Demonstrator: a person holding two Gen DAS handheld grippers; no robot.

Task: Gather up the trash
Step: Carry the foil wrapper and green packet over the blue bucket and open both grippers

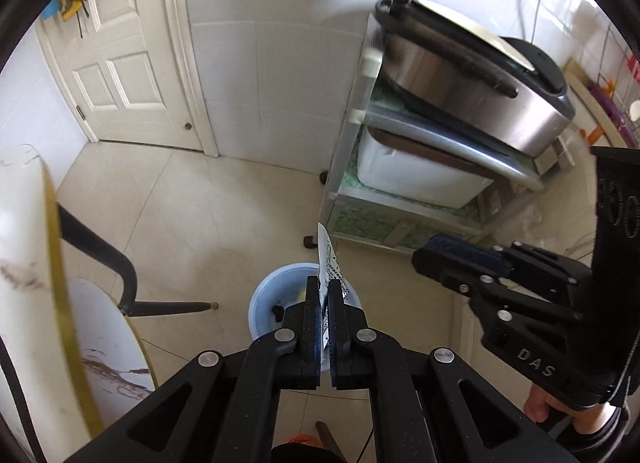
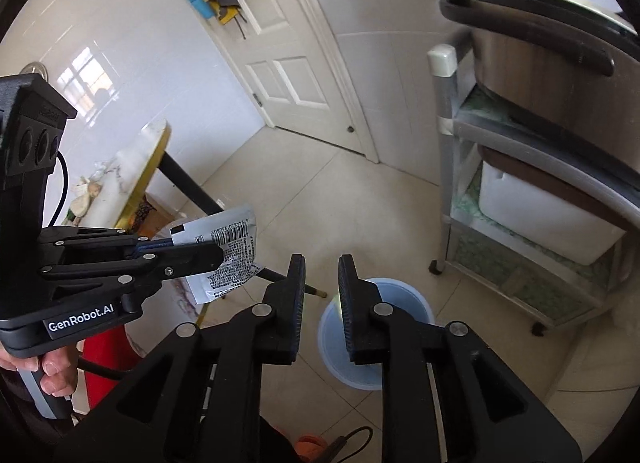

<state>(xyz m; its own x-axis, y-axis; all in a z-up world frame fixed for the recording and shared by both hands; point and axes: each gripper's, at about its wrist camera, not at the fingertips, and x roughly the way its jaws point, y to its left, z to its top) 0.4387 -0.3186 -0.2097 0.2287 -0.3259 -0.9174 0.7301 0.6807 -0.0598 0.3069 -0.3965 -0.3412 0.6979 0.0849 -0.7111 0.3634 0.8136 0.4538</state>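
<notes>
Pale floor tiles are filling a small kitchen with a white door and a metal rack holding a cooker. One blue bin is standing on the floor, with something small and dark lying inside it.

One wrapper is hanging just above the bin. The left hand-held gripper is pinching it, fingers pressed together on its middle. It is white with a barcode and small black print. I am guessing it is very light and thin, soft and crinkly, and a bit slippery, so it could slide out or flutter sideways when dropped. Holding it on the flat middle, like now, is looking like the safest spot.

The right hand-held gripper is sitting just beside it, fingers spread apart and holding nothing, pointing down at the bin.

One round table is standing well apart from the bin, with some crumpled scraps waiting on it. I cannot count those.
</notes>
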